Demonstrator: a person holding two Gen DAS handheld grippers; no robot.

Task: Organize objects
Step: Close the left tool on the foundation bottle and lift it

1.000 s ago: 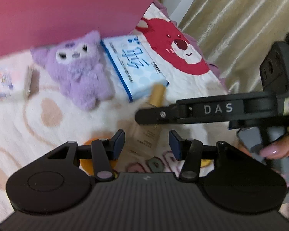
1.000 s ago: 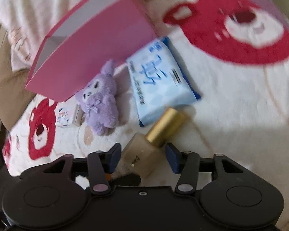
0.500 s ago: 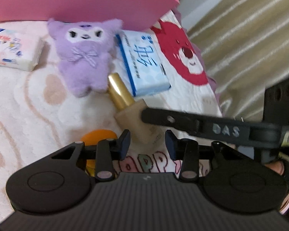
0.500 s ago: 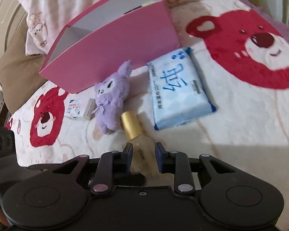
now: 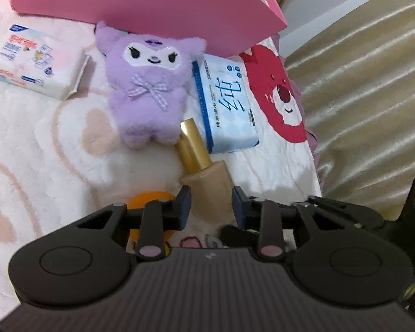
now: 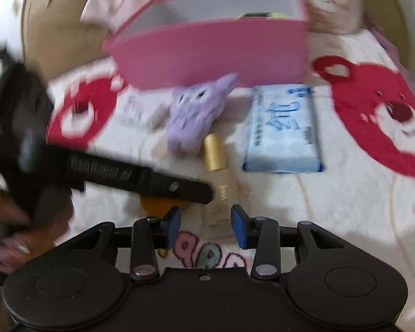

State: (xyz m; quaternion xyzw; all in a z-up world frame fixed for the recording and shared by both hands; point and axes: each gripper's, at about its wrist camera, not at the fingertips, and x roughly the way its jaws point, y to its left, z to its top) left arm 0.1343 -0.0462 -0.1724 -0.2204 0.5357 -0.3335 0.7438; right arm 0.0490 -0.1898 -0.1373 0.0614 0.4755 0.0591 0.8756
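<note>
**Bottle between two pairs of fingers on the bear blanket**

A beige bottle [image 5: 207, 182] with a gold cap [image 5: 193, 146] is seen lying on a white blanket [image 5: 41, 144] printed with red bears. The bottle is used here as the landmark.

The left gripper [image 5: 210, 207] is held low over the blanket and pointed along the bottle toward the cap. Its fingers [image 5: 184, 207] are spread, one on each side of the bottle's body. Whether the pads touch the bottle cannot be told. In the right wrist view, the left gripper [image 6: 207, 193] is seen reaching in from the left side, and its tip lies across the bottle [image 6: 222, 202]. A hand [image 6: 8, 221] with painted nails is wrapped around its handle.

The right gripper [image 6: 206, 225] is held just behind the bottle's base. Its fingers [image 6: 239, 225] are spread with a gap beside the bottle, so nothing is pinched.

A purple plush toy [image 5: 149, 88] lies just beyond the cap. A blue pack of wipes [image 5: 227, 102] lies beside the cap. A small white tissue pack [image 5: 33, 61] lies on the far side of the toy from the bottle. A pink box [image 6: 207, 47] stands behind the toy, farther from the bottle. An orange thing [image 5: 149, 196] lies beside the bottle's base, partly hidden by the left fingers.
</note>
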